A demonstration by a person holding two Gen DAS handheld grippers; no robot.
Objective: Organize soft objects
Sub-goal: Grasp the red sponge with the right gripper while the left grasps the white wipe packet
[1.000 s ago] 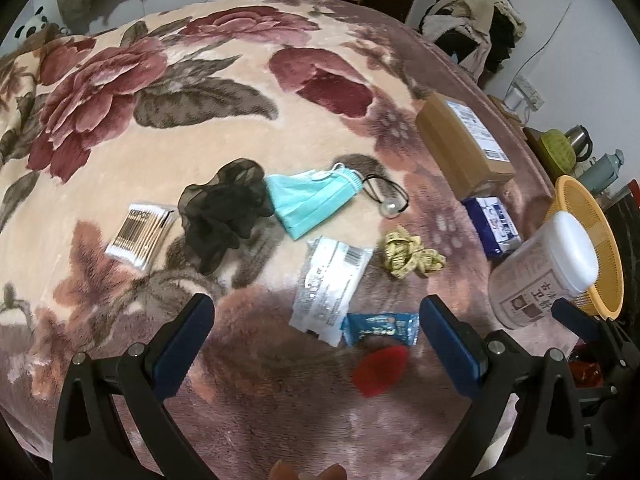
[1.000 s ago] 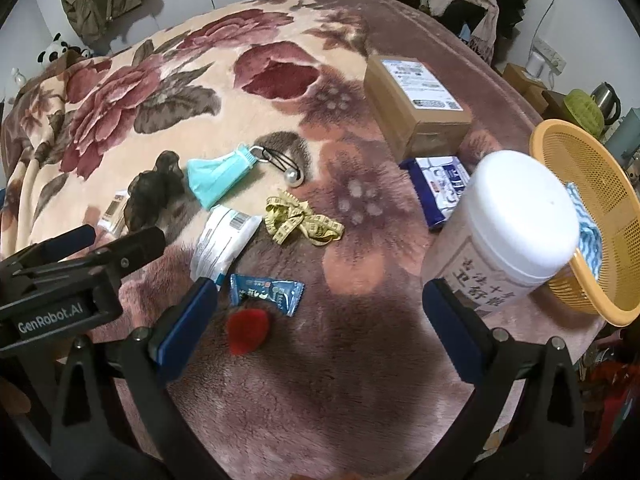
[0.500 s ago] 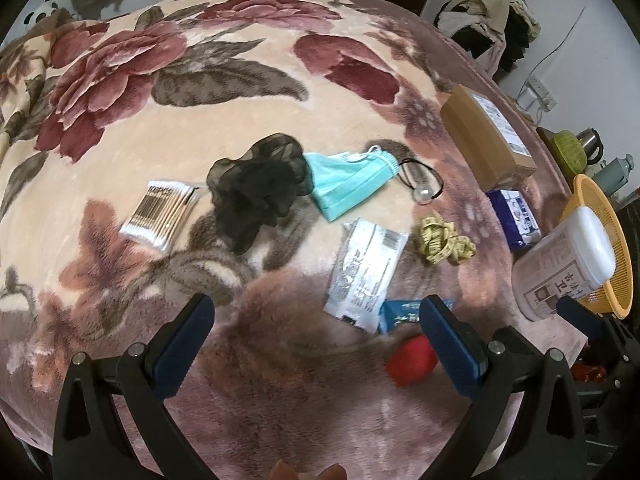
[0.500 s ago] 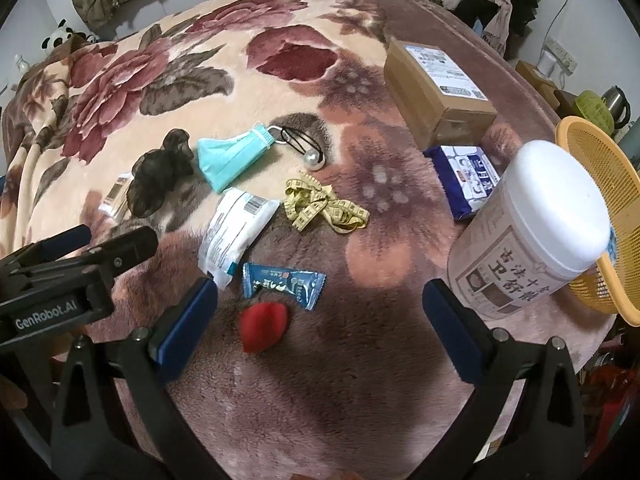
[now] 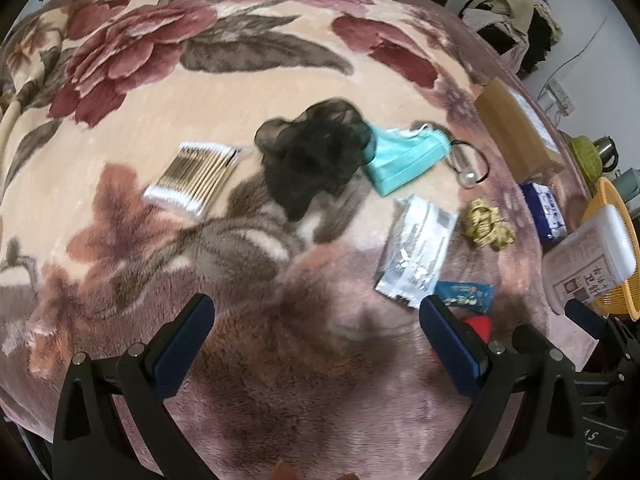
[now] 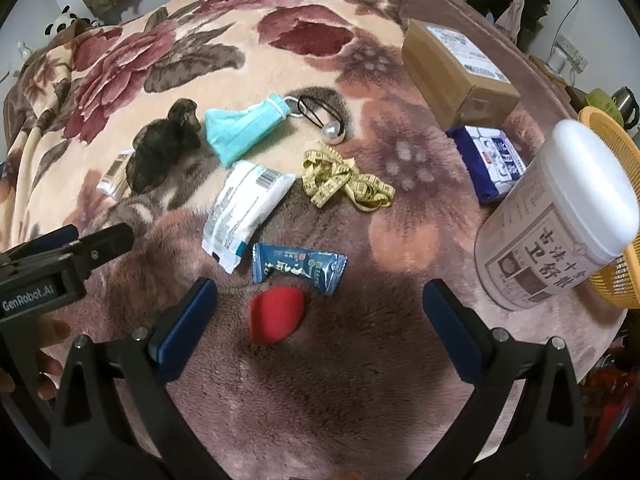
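Observation:
Small items lie scattered on a flowered blanket (image 5: 200, 60). A black mesh scrunchie (image 5: 316, 152) lies beside a teal face mask (image 5: 404, 158), with a pack of cotton swabs (image 5: 192, 180) to its left. My left gripper (image 5: 316, 332) hovers open over bare blanket in front of them. In the right wrist view a red sponge (image 6: 276, 314) lies between the open fingers of my right gripper (image 6: 320, 320), just below a blue snack packet (image 6: 298, 266). A white wipes pack (image 6: 244, 208), a yellow tape measure (image 6: 340, 180) and a hair tie with a pearl (image 6: 320, 118) lie further off.
A white canister (image 6: 556, 220) stands at the right in front of an orange basket (image 6: 616, 276) at the bed's edge. A cardboard box (image 6: 456, 68) and a blue tissue pack (image 6: 492, 164) lie behind it. The left gripper's body (image 6: 48, 268) shows at the left of the right wrist view.
My left gripper has swung left and closer to the scrunchie and swabs. My right gripper has moved forward, so the red sponge and snack packet now sit nearer its fingers.

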